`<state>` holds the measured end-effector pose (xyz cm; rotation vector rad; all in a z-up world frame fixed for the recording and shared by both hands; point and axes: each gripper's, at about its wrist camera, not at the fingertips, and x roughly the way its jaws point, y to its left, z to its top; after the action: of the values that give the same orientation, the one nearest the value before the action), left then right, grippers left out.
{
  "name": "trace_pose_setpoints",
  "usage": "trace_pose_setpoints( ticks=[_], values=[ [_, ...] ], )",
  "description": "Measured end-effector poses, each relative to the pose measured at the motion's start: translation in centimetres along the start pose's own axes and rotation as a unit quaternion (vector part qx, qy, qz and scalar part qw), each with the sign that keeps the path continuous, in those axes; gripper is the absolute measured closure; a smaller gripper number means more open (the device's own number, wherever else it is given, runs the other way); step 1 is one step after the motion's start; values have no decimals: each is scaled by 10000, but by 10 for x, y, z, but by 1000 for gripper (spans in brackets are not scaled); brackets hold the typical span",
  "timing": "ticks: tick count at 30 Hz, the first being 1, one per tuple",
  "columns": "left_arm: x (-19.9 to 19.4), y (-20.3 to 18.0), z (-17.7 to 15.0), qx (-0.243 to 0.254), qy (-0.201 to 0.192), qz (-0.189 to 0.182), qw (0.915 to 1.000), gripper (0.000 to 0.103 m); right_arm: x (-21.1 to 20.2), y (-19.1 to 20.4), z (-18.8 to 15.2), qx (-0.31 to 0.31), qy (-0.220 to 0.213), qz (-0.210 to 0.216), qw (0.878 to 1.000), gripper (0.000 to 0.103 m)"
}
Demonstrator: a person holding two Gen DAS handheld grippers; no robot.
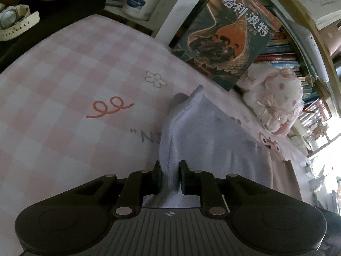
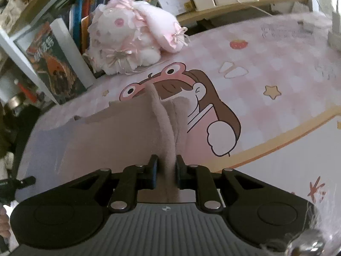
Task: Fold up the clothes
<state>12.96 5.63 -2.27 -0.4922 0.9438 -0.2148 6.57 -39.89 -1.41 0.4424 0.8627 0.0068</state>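
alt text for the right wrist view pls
The right gripper is shut on a raised fold of pinkish fleece cloth on a pink checked cartoon-print table cover. Behind sit a pink plush toy and a leaning book.

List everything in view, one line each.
cloth: one, pale lilac-pink, on the mat, pinched by both grippers
mat: one, pink checked with cartoon prints, under the cloth
plush: one, pink-white, at the mat's far edge
book: one, dark cover, upright beside the plush
watch: one, white, beyond the mat
left gripper: black, shut on cloth
right gripper: black, shut on cloth
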Motion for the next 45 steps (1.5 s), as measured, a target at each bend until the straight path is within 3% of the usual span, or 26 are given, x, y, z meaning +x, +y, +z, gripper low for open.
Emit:
trace_pose_setpoints(
  ticks=[3,8,12,15,18,22,34,45],
  values=[
    [-8,-5,0,132,-78,114,9998,81,-2,5,0,-215,-22,-179,9996,81],
    [-41,-21,-5,801,-575,412,9943,78,-21,18,-4,-560,-299,-394,9972,66],
    [-71,-29,-15,1139,-851,349,9892,72,-38,31,-17,-889,-442,-532,9936,56],
    [-87,-34,-27,1378,-927,347,9855,67,-50,41,-31,-1044,-506,-624,9913,48],
    [-100,-37,-43,1557,-955,314,9827,51,-60,51,-49,-1102,-569,-685,9899,39],
    [-107,-40,-64,1785,-889,212,9797,47,-69,60,-74,-1067,-550,-768,9898,36],
    [-105,-36,-108,1845,-397,98,9820,40,-85,75,-135,-1154,-161,-1036,9878,29],
    [-93,-55,-116,1434,-337,187,9889,38,-87,60,-139,-1315,86,-986,9864,20]
  ],
)
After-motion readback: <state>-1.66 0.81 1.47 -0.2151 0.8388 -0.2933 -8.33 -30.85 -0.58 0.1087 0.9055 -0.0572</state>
